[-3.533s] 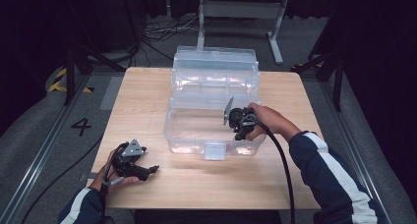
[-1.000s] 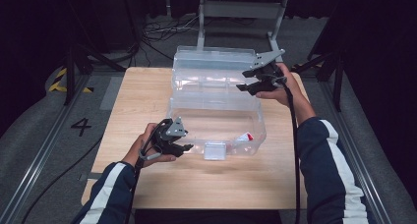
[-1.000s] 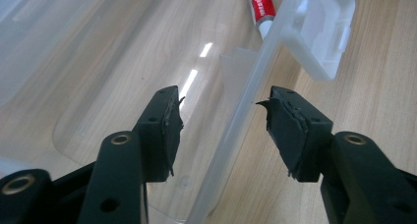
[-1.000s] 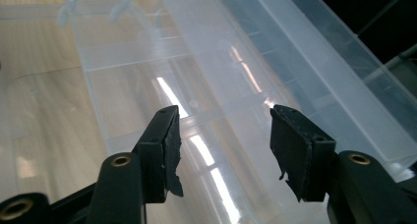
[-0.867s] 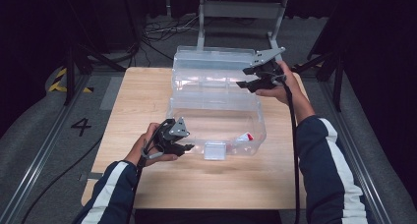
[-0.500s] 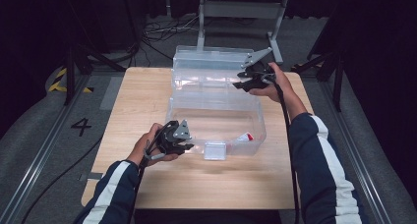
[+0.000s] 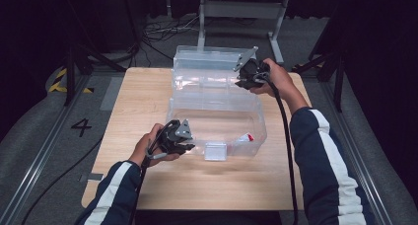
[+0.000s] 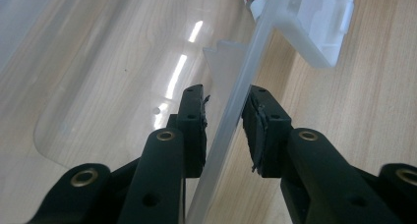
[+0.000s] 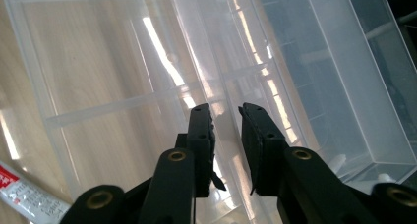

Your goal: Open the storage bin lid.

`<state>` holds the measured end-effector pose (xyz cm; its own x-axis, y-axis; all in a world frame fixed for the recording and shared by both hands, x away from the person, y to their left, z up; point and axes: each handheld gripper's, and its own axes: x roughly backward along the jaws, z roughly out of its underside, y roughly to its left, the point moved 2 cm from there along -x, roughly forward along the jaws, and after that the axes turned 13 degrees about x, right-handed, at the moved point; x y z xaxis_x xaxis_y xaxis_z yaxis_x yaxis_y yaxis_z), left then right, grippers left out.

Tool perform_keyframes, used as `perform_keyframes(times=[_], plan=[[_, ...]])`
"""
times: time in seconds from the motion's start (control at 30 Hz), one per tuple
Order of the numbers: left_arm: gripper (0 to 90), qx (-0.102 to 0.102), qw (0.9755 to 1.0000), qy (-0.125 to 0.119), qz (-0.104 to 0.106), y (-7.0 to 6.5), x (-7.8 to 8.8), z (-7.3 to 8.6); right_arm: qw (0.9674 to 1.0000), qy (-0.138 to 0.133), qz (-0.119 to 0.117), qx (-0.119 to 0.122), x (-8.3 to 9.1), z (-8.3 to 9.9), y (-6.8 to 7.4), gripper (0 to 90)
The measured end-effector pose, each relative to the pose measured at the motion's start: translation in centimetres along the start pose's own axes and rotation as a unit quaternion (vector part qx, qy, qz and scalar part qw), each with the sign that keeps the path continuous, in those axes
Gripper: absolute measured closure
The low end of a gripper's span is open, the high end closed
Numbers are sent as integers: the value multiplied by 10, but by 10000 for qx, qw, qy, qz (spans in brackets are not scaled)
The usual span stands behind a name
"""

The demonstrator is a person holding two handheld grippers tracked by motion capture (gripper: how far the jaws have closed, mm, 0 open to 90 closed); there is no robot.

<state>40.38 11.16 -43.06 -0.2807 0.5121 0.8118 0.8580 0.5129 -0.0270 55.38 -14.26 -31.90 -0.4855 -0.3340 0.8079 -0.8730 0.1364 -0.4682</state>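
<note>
1. Table (image 7: 148, 96): a light wooden top, carrying everything; dark floor and cables can be seen beyond its far edge.
2. Clear plastic box (image 7: 217, 121): it's set at about the middle of the table, its base toward the near edge, and its open lid (image 7: 207, 62) is stood up at the far edge. A white latch (image 7: 215, 150) is seen on the near wall.
3. Left gripper (image 7: 183, 140): parked at the box's near left corner. The near rim (image 8: 236, 106) runs between its jaws, which have just been closing; a sliver of gap is still seen at the left pad, so a real pinch can't be told.
4. Right gripper (image 7: 246, 77): held at the lid's right end. Its jaws have just been closing around the lid edge (image 9: 223, 135), but contact can't be told.
5. Small red-and-white tube (image 7: 245, 137): laid inside the box, by its near right corner.
</note>
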Motion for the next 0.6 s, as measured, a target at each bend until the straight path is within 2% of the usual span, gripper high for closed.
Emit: perform_keyframes(times=[0.1, 0.13, 0.27, 0.43, 0.6], plan=[[710, 52, 10000, -14, 18, 0, 0, 0, 9996, 65, -82, 245, 0, -3, -1, 792], [710, 52, 10000, -14, 18, 0, 0, 0, 9996, 65, -82, 245, 0, -3, -1, 792], [712, 152, 9998, -33, 88, 1, 0, 0, 9979, 169, -248, 574, 1, -5, -3, 820], [711, 171, 9998, -40, 90, 1, 0, 0, 9970, 303, -371, 613, 2, -9, -5, 830], [710, 173, 9998, -45, 87, 1, 0, 0, 9959, 467, -381, 681, 1, -13, -4, 832]])
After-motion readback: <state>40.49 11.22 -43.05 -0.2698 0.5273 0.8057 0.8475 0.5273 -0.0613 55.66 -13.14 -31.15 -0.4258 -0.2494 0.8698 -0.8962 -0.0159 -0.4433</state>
